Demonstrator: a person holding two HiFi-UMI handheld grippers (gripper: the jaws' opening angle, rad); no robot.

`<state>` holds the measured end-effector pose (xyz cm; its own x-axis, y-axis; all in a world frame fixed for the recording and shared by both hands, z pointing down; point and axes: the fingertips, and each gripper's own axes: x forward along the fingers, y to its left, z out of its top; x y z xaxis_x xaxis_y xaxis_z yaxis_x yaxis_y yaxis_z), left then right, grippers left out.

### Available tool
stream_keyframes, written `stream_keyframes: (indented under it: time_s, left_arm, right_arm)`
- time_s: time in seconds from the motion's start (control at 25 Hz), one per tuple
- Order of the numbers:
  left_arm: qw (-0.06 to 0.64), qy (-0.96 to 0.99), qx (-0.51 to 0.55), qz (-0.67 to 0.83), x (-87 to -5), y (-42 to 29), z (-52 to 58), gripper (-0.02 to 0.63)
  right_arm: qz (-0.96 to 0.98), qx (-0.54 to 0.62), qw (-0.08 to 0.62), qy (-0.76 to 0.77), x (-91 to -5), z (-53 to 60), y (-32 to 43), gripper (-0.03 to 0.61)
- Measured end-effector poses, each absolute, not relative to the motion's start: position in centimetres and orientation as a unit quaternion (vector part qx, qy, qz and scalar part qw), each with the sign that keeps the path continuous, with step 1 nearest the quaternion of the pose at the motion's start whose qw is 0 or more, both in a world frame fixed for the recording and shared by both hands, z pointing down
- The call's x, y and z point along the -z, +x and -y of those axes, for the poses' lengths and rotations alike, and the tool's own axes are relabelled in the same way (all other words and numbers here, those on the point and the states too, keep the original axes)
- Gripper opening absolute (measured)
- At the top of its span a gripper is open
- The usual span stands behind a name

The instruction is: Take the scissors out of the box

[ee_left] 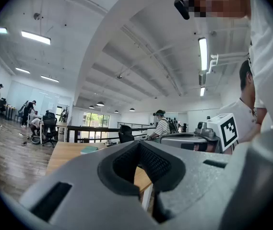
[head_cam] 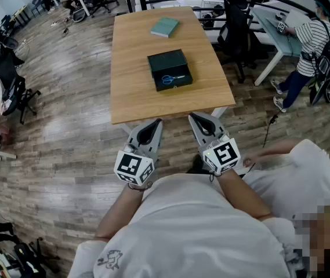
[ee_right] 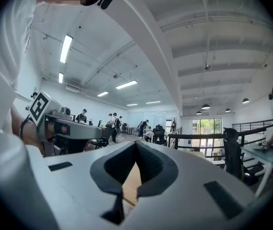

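Note:
A black open box [head_cam: 170,70] sits near the middle of the wooden table [head_cam: 130,80], with blue-handled scissors [head_cam: 172,79] lying inside it. My left gripper [head_cam: 155,123] and right gripper [head_cam: 193,118] hang side by side just short of the table's near edge, well away from the box. Both have their jaws closed tip to tip with nothing between them. In the left gripper view the left gripper [ee_left: 140,143] points level across the table top [ee_left: 66,153]. The right gripper [ee_right: 136,144] shows likewise in its own view, and the box is hidden in both gripper views.
A teal book [head_cam: 165,27] lies at the table's far end. A person in a striped shirt [head_cam: 311,45] stands at a white desk [head_cam: 278,39] to the right. Black office chairs [head_cam: 234,28] stand beside the table, and another chair [head_cam: 11,86] stands left on the wooden floor.

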<state>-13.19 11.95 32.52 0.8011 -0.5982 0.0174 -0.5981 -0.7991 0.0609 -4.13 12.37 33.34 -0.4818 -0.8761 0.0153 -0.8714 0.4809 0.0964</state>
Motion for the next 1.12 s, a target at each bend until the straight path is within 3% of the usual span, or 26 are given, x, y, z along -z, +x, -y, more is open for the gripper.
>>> stream_keyframes:
  time_s: [0.64,1.12]
  left_arm:
    - [0.034,0.946,0.000,0.323,-32.8,-12.8,-10.3,0.005]
    - [0.041,0.943,-0.013,0.329,-33.7,-9.8,-6.1,0.005]
  right_arm:
    - [0.856,0.026,0.017,0.515,-33.3,-9.8,-2.9,0.005]
    - [0.860,0.012,0.027,0.509,-34.5,-6.3,0.1,0.074]
